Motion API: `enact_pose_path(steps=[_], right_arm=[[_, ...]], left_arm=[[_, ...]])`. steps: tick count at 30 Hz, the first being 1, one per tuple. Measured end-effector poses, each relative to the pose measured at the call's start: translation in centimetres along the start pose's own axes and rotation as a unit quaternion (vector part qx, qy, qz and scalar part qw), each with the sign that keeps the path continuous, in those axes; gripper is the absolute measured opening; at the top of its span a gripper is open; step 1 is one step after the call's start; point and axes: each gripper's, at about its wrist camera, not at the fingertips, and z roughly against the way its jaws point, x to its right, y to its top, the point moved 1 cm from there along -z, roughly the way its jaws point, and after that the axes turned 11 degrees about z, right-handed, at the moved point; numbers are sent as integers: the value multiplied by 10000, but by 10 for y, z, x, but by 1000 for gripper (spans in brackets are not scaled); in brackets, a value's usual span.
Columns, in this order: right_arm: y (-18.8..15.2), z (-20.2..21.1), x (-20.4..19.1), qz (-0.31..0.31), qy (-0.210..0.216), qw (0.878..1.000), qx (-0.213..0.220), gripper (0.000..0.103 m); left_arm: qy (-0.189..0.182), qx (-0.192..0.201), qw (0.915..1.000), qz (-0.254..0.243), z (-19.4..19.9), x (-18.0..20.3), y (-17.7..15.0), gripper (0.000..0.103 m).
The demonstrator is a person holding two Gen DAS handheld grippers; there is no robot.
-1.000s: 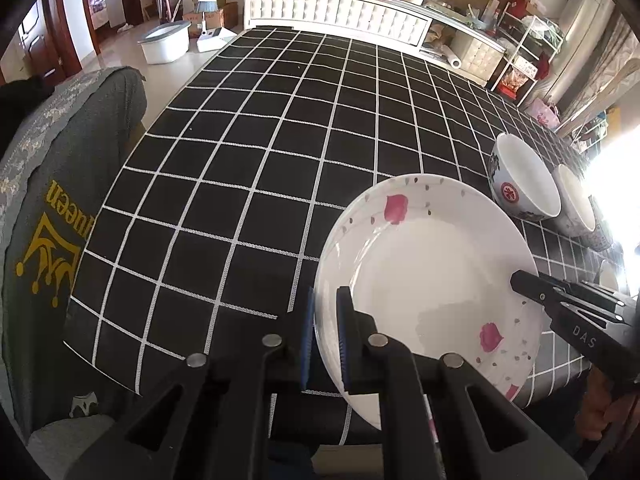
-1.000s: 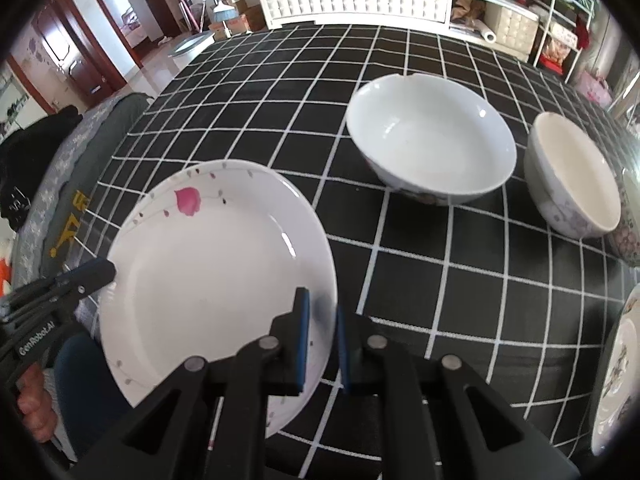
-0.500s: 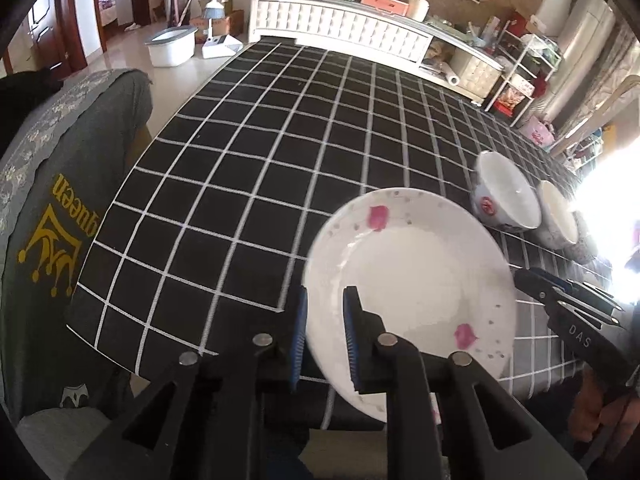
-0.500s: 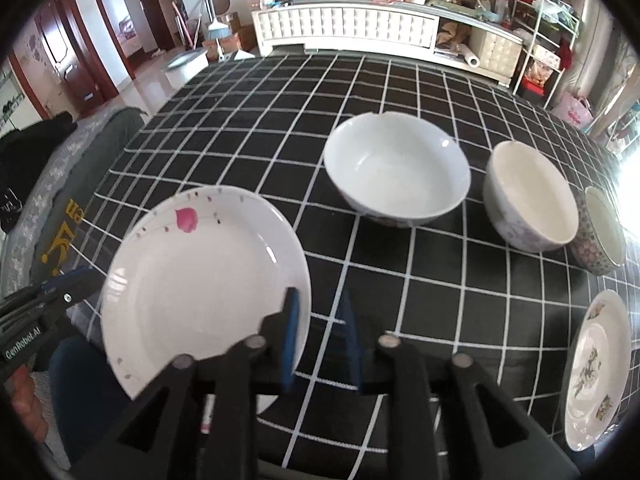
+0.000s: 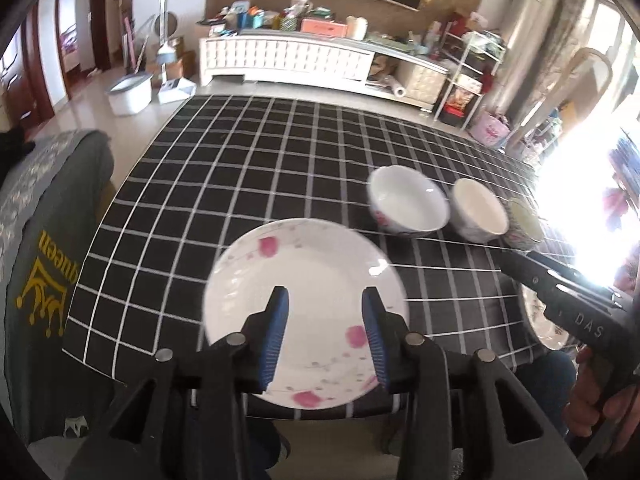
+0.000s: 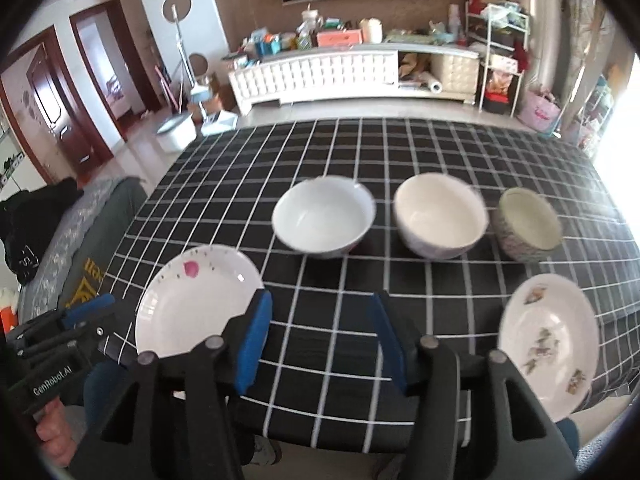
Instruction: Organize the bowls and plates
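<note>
A white plate with pink flowers lies flat near the table's front left edge; it also shows in the right wrist view. My left gripper is open and empty above its near rim. My right gripper is open and empty over bare cloth between the two plates. A second plate with brown motifs lies at the front right. Three bowls stand in a row behind: a white bowl, a cream bowl and a small patterned bowl.
The table wears a black cloth with a white grid. A grey cushioned chair with yellow print stands at the table's left. A white cabinet and shelves line the far wall.
Both grippers have opened and let go of the pink-flower plate, which now lies flat on the table. Both have pulled back and up, so more of the table shows.
</note>
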Motion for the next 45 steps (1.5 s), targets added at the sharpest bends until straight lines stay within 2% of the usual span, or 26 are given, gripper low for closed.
enact_pose_path(steps=[4,9,19,32,37,45], right_arm=[[-4,21,16,-17,-30,9999,115,58],[-8,40,39,-157,-20,9996,241,61],[-18,70,97,-298,-280,9983,405,62],[-44,73,177,-753,-619,9952,93,62],[-54,66,199,-871,-683,9938,-68,62],[-73,39,229,-981,-704,9918,-408,62]], left_arm=[[-128,85,9996,-236,11,28,-1,35],[-521,78,9978,-406,22,67,0,35],[-673,104,9916,-1098,20,149,0,35],[-815,-272,9845,-1527,-19,233,-9,35],[-856,-452,9830,-1562,-40,249,-15,35],[-664,-787,9823,-1564,-82,260,-25,35]])
